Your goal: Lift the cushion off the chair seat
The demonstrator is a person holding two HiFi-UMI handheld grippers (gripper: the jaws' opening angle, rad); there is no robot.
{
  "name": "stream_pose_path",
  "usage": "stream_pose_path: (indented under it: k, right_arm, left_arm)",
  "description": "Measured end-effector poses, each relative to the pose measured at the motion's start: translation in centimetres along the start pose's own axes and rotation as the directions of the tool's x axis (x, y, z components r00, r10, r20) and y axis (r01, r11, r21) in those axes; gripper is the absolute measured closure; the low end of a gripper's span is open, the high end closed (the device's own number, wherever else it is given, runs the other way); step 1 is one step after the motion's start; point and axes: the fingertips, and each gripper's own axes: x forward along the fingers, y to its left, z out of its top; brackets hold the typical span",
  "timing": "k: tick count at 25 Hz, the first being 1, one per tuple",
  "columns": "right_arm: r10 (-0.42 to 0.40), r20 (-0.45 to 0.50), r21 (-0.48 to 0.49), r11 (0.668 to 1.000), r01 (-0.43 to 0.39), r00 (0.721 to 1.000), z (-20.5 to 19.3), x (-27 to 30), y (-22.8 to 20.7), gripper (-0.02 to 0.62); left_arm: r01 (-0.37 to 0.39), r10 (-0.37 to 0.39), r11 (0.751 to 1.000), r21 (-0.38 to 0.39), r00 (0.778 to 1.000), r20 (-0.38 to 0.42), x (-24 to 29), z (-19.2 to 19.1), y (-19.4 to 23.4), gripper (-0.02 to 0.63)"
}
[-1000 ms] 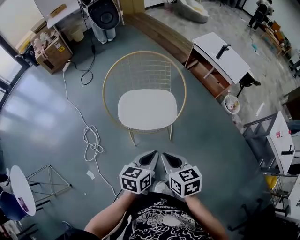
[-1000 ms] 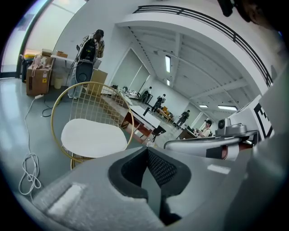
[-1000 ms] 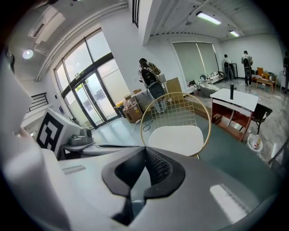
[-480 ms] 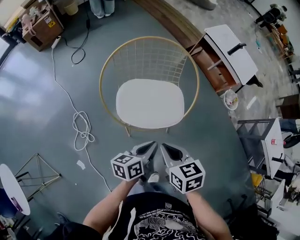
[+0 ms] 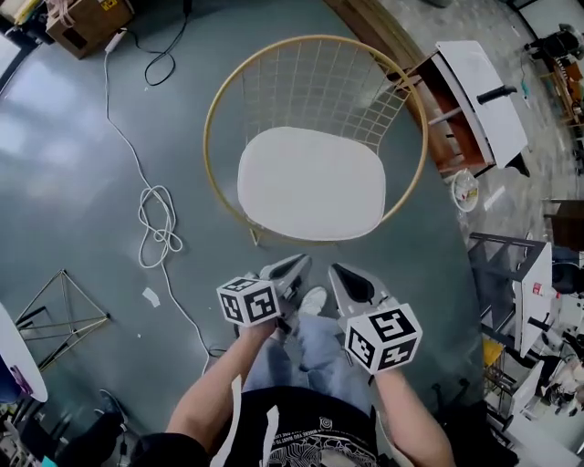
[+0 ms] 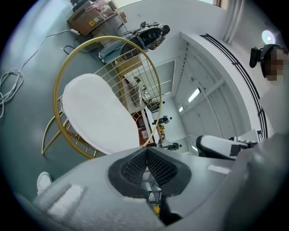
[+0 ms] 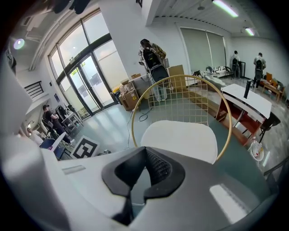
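- The left gripper (image 5: 297, 266) is closed: its dark pads (image 6: 135, 168) meet at the tips with nothing between them.
- The right gripper (image 5: 340, 273) is closed and empty too, its tips touching in the right gripper view.
- Both grippers are held side by side, close to the person's body. They point towards the front edge of the chair seat and are apart from it, above the floor (image 5: 82, 146).
- A light shoe (image 5: 313, 300) shows on the floor between the two grippers.
- The white cushion (image 5: 310, 182) lies flat on the seat of the chair (image 5: 212, 137). It covers the seat out to its edges, inside the round gold wire frame.
- A coiled white cable (image 5: 157, 219) lies on the floor left of the chair.
- A white desk (image 5: 484, 87) stands to the chair's right, and a cardboard box (image 5: 87, 14) sits at the far left.
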Motion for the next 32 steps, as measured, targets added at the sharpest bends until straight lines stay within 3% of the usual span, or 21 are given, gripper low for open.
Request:
stream_pose_path:
  k: [12, 17, 21, 27, 32]
  right_arm:
    - [0.053, 0.007, 0.016, 0.998, -0.054, 0.999, -1.1, 3.9, -2.0, 0.598]
    - [0.048, 0.004, 0.036, 0.998, -0.048, 0.999, -3.3, 6.1, -3.7, 0.598]
    - [0.068, 0.0, 0.056, 0.996, -0.067, 0.998, -2.3, 5.9, -4.0, 0.598]
    - [0.075, -0.012, 0.056, 0.996, -0.074, 0.997, -3.0, 6.3, -4.7, 0.598]
    - [0.065, -0.043, 0.06, 0.996, -0.062, 0.997, -4.3, 6.5, -5.6, 0.598]
  left_arm:
    - [-0.039, 0.039, 0.993, -0.112, 0.999, 0.001, 2.7, -1.8, 7.3, 0.532]
    - [-0.04, 0.039, 0.991, -0.13, 0.999, -0.016, 3.5, -3.9, 10.7, 0.5]
    - [-0.046, 0.045, 0.987, -0.155, 0.999, -0.01, 3.9, -3.5, 10.7, 0.454]
    - [0.023, -0.009, 0.971, -0.239, 0.998, 0.058, 5.4, -2.8, 11.3, 0.388]
    - [0.066, -0.035, 0.951, -0.3, 0.994, 0.107, 6.6, -1.8, 11.5, 0.385]
